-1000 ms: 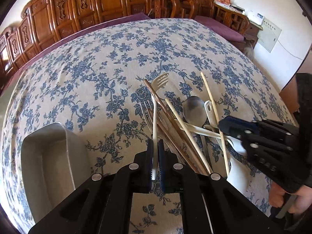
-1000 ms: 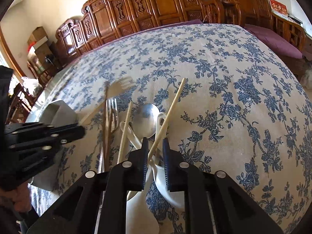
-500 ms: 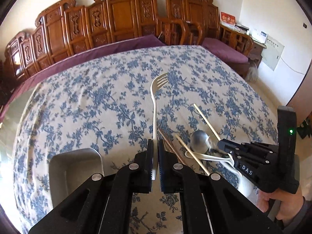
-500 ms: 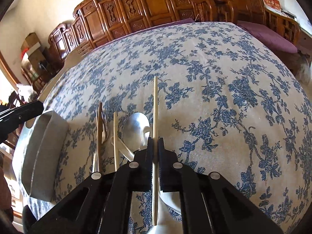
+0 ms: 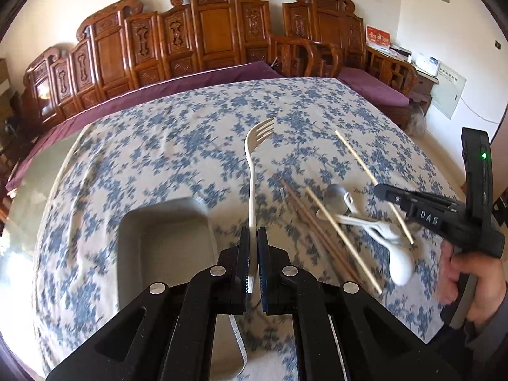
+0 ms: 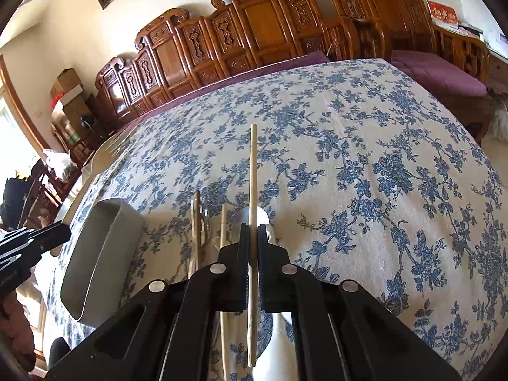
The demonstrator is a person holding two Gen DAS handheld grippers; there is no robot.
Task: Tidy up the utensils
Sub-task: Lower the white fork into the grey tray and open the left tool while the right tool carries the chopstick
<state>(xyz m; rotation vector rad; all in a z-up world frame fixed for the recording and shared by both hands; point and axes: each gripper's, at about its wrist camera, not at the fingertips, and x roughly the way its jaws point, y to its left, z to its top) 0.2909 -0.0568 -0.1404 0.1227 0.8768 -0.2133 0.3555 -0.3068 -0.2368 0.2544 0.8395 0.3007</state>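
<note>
My left gripper [image 5: 253,238] is shut on a cream plastic fork [image 5: 252,171], held up above the table with tines pointing away. My right gripper [image 6: 253,236] is shut on a pale wooden chopstick [image 6: 253,174], lifted above the pile; it also shows in the left wrist view [image 5: 381,189]. A grey rectangular tray [image 5: 165,241] sits just left of the left gripper, and at the left in the right wrist view [image 6: 104,254]. The remaining pile lies on the cloth: brown chopsticks [image 5: 314,231], a pale chopstick [image 5: 343,238], a metal spoon [image 5: 335,197] and white spoons [image 5: 397,254].
The table wears a blue floral cloth [image 6: 365,158]. Carved wooden chairs [image 5: 206,38] line the far side with a purple cushion [image 5: 374,90]. The table's right edge drops off near the right hand [image 5: 470,273].
Both grippers have risen. The left has lifted the fork clear of the pile and swung toward the tray. The right has closed on the chopstick and lifted it.
</note>
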